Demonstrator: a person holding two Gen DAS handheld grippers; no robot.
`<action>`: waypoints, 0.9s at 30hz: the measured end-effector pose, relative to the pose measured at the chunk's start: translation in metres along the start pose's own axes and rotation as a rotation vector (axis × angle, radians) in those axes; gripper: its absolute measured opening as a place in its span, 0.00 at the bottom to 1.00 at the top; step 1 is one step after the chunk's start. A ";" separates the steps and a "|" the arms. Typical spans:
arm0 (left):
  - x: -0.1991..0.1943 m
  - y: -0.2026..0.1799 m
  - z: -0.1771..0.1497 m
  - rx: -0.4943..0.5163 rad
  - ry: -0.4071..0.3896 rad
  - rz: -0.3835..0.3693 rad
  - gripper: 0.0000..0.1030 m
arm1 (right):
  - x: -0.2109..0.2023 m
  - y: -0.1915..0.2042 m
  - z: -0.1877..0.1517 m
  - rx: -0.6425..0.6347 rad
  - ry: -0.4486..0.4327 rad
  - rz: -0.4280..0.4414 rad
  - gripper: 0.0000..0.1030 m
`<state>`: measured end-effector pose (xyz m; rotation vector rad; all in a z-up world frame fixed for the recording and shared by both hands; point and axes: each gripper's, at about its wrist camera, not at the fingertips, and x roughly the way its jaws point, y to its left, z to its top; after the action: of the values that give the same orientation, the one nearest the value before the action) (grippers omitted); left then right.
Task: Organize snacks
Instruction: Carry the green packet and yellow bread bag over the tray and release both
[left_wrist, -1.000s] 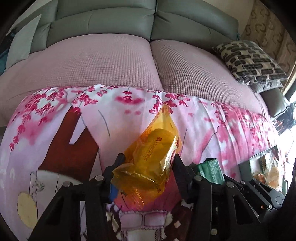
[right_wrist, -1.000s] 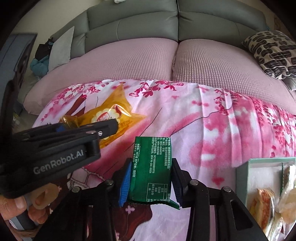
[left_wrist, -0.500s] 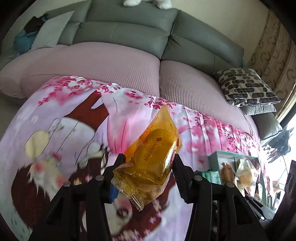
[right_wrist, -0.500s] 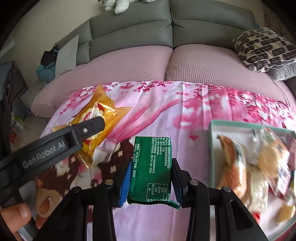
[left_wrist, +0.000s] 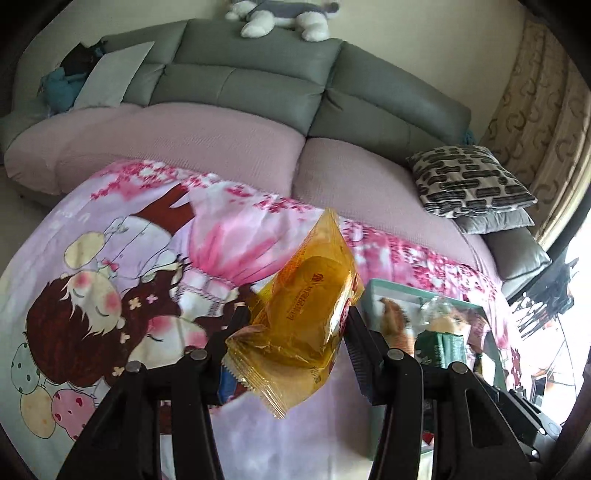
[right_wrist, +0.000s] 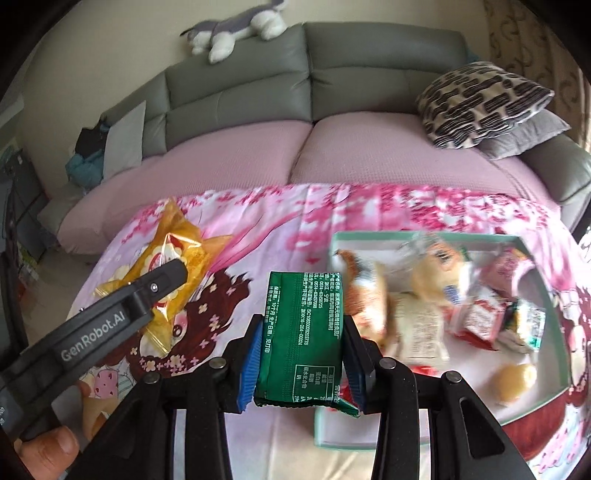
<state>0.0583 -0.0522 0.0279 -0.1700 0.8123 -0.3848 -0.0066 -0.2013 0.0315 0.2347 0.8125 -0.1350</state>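
My left gripper (left_wrist: 291, 332) is shut on a yellow snack packet (left_wrist: 306, 306), held tilted above the cloth. That same yellow packet (right_wrist: 173, 273) and the left gripper (right_wrist: 162, 280) show at the left of the right wrist view. My right gripper (right_wrist: 303, 343) is shut on a green snack packet (right_wrist: 303, 332), upright with white print facing me. A pale green box (right_wrist: 369, 236) holding several wrapped snacks lies to the right, just beyond the green packet. In the left wrist view the box (left_wrist: 373, 295) sits right of the yellow packet, with the green packet (left_wrist: 443, 347) in front of it.
A pink cartoon-print cloth (left_wrist: 110, 280) covers the surface below both grippers. Behind it stands a grey sofa (right_wrist: 258, 92) with pink seat covers, a patterned cushion (right_wrist: 484, 99) at the right and a plush toy (right_wrist: 236, 29) on its back. A hand (right_wrist: 48, 446) grips the left tool.
Both grippers rose and moved right with their packets still clamped. The snack box has come fully into the right wrist view and further into the left wrist view.
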 end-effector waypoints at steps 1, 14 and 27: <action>-0.001 -0.008 0.001 0.013 -0.005 -0.006 0.51 | -0.005 -0.007 0.000 0.010 -0.012 -0.004 0.41; 0.014 -0.105 -0.025 0.187 0.002 -0.101 0.51 | -0.037 -0.117 -0.001 0.208 -0.073 -0.136 0.41; 0.019 -0.152 -0.054 0.314 0.045 -0.146 0.51 | -0.057 -0.196 -0.022 0.373 -0.080 -0.252 0.41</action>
<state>-0.0105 -0.1992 0.0233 0.0735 0.7757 -0.6503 -0.1019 -0.3832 0.0288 0.4748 0.7308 -0.5318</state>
